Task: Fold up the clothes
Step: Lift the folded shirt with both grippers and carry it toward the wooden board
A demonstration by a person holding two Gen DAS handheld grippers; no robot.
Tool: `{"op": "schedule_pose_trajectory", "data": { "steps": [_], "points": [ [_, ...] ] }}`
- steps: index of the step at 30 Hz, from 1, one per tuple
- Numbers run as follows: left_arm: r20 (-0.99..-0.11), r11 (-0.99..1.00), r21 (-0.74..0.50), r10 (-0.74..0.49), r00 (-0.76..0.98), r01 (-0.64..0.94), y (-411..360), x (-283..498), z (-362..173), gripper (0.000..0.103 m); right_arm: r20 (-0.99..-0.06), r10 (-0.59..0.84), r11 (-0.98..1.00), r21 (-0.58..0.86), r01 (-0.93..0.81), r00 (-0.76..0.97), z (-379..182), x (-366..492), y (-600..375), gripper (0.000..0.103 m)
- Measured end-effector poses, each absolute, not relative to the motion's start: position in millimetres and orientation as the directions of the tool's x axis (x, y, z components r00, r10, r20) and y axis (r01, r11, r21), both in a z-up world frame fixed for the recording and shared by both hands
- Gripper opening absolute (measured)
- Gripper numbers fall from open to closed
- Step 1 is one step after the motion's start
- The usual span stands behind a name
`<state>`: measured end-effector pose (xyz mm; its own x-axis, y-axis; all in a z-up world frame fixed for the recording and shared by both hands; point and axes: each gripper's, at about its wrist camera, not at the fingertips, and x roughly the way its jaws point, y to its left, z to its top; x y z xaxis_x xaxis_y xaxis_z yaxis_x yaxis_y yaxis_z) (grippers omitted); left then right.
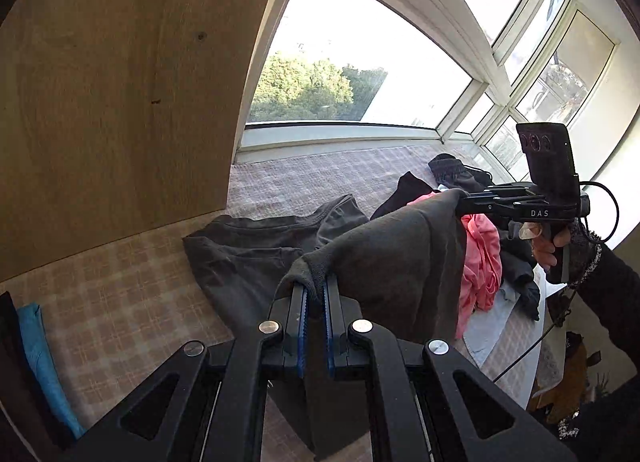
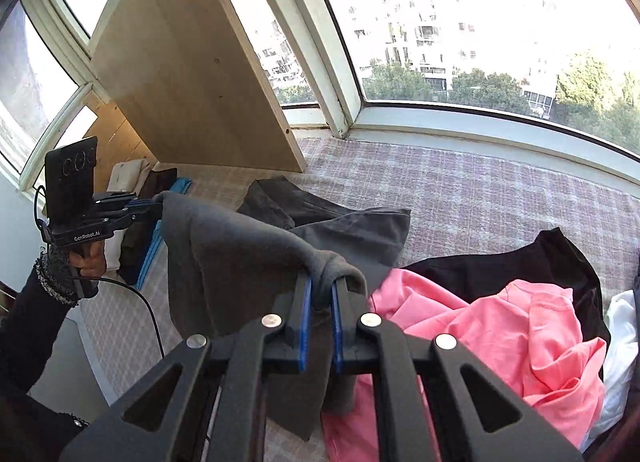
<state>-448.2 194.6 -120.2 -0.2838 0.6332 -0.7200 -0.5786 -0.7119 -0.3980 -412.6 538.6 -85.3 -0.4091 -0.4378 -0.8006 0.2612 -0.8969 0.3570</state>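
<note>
A dark grey garment hangs in the air, stretched between both grippers above the checked cover. My left gripper is shut on one bunched end of its top edge. My right gripper is shut on the other end. The cloth drapes down below the held edge, and its lower part still lies on the cover. A hand holds the right gripper's handle, and another hand holds the left one.
A heap of unfolded clothes lies to the right: a pink garment, black pieces, something white. Folded items, one blue, sit by a wooden cabinet. Windows border the checked cover.
</note>
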Motion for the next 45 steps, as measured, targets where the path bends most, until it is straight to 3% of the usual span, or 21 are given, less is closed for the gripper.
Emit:
{"op": "schedule_pose_trajectory", "data": {
  "steps": [7, 10, 15, 19, 22, 28, 30, 32, 36, 40, 45],
  "points": [
    [-0.774, -0.73, -0.465, 0.61, -0.17, -0.501, 202.5, -527.7, -199.8, 0.006, -0.845, -0.477, -0.879, 0.45, 0.158, -0.241, -173.9, -499.9, 548.3, 0.009],
    [-0.786, -0.74, -0.495, 0.605, -0.13, -0.454, 195.6, -533.8, -215.1, 0.011, -0.818, -0.549, -0.835, 0.544, 0.077, -0.172, -195.2, -509.5, 558.1, 0.011],
    [-0.788, -0.778, -0.449, 0.577, -0.215, -0.44, 159.2, -524.2, -189.5, 0.014, -0.749, -0.614, -0.777, 0.629, 0.024, -0.247, -171.8, -498.8, 588.5, 0.017],
    [-0.811, -0.773, -0.371, 0.54, -0.225, -0.515, 170.7, -504.9, -182.7, 0.014, -0.718, -0.62, -0.763, 0.646, 0.029, -0.316, -147.7, -482.0, 602.8, 0.02],
    [-0.828, -0.759, -0.31, 0.512, -0.23, -0.573, 182.0, -490.1, -178.9, 0.015, -0.771, -0.568, -0.816, 0.574, 0.073, -0.287, -149.5, -476.0, 586.5, 0.022],
    [-0.83, -0.749, -0.361, 0.53, -0.176, -0.555, 218.0, -508.7, -204.6, 0.016, -0.85, -0.474, -0.879, 0.44, 0.187, -0.23, -169.3, -472.9, 544.2, 0.022],
    [-0.868, -0.833, -0.236, 0.412, -0.277, -0.5, 219.7, -520.6, -209.5, 0.021, -0.889, -0.367, -0.924, 0.314, 0.219, -0.274, -166.9, -475.2, 536.8, 0.022],
    [-0.858, -0.859, -0.239, 0.405, -0.316, -0.453, 210.4, -523.2, -206.2, 0.021, -0.919, -0.217, -0.966, 0.154, 0.207, -0.328, -163.7, -479.2, 534.0, 0.022],
    [-0.828, -0.815, -0.295, 0.478, -0.293, -0.499, 201.1, -490.7, -193.7, 0.021, -0.896, -0.349, -0.901, 0.241, 0.361, -0.274, -151.5, -469.2, 498.3, 0.022],
    [-0.82, -0.783, -0.389, 0.534, -0.205, -0.485, 203.2, -468.6, -201.2, 0.03, -0.867, -0.456, -0.82, 0.322, 0.472, -0.2, -148.2, -463.3, 463.8, 0.022],
    [-0.871, -0.786, -0.286, 0.451, -0.192, -0.548, 227.3, -457.3, -213.8, 0.026, -0.922, -0.328, -0.885, 0.225, 0.407, -0.204, -192.4, -495.0, 440.1, 0.022]
  ]
}}
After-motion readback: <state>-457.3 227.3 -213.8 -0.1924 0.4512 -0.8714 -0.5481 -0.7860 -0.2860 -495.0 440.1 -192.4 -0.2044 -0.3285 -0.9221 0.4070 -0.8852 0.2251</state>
